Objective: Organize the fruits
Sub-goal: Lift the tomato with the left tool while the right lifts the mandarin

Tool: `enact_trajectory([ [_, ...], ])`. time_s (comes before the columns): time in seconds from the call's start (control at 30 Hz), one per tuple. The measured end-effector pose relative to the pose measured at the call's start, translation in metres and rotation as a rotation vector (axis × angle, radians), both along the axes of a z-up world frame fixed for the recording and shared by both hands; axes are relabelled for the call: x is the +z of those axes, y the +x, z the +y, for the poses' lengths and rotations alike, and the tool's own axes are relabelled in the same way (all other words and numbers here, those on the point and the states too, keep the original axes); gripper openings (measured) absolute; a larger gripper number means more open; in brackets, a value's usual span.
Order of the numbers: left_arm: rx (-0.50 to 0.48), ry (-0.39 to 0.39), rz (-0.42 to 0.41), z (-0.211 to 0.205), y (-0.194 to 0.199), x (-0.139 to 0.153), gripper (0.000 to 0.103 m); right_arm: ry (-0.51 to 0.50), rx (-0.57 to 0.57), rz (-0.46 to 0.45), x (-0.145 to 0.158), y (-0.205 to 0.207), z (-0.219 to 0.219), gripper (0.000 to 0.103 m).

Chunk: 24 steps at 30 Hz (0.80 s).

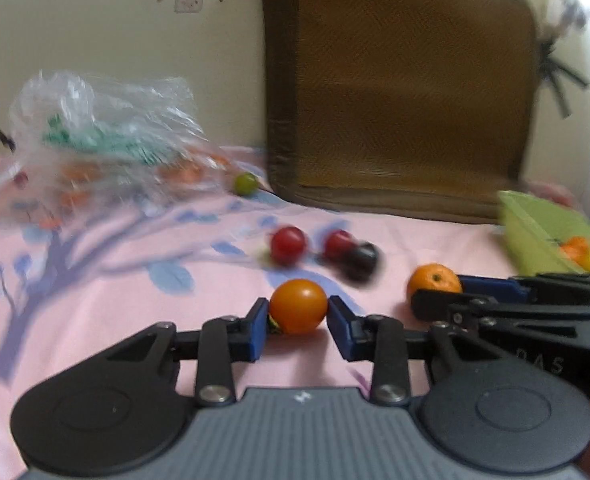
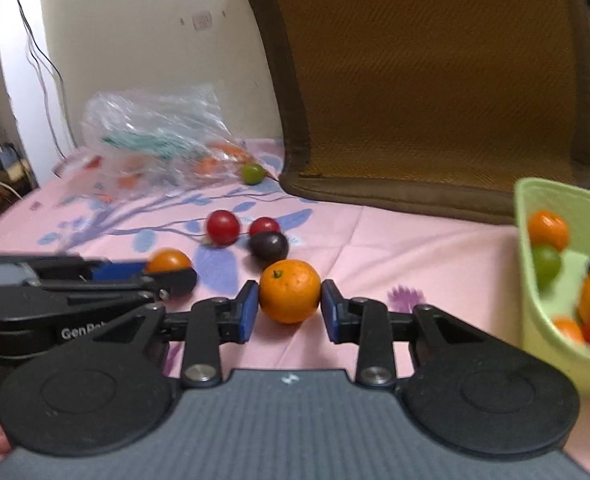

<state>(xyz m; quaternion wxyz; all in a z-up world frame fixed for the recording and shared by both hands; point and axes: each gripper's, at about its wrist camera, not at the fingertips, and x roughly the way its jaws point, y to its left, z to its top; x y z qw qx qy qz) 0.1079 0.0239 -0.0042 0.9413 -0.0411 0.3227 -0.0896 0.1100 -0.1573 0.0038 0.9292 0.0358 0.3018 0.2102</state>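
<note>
My left gripper (image 1: 298,309) is shut on a smooth orange tomato (image 1: 298,300) that rests on the pink floral cloth (image 1: 115,300), with a blue pad against each side. My right gripper (image 2: 289,294) is shut on a dimpled mandarin (image 2: 290,286), also low on the cloth. Each gripper shows side-on in the other view: the right gripper (image 1: 435,300) beside the mandarin (image 1: 435,278), the left gripper (image 2: 171,276) beside the tomato (image 2: 169,260). A light green bin (image 2: 535,208) at the right holds several orange, green and red fruits.
Just beyond the grippers lie two red tomatoes (image 2: 223,227) (image 2: 264,225) and a dark plum (image 2: 268,246). A green fruit (image 2: 253,173) sits farther back by a clear plastic bag (image 2: 155,136). A brown woven cushion (image 2: 435,80) leans on the wall.
</note>
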Motion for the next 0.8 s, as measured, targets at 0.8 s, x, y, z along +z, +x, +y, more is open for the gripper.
enact_trajectory([
  [0.8,-0.197,0.224,-0.097,-0.115,-0.135,-0.002,0.054,-0.003,-0.301,-0.082,-0.015,-0.185,-0.090,0.053],
])
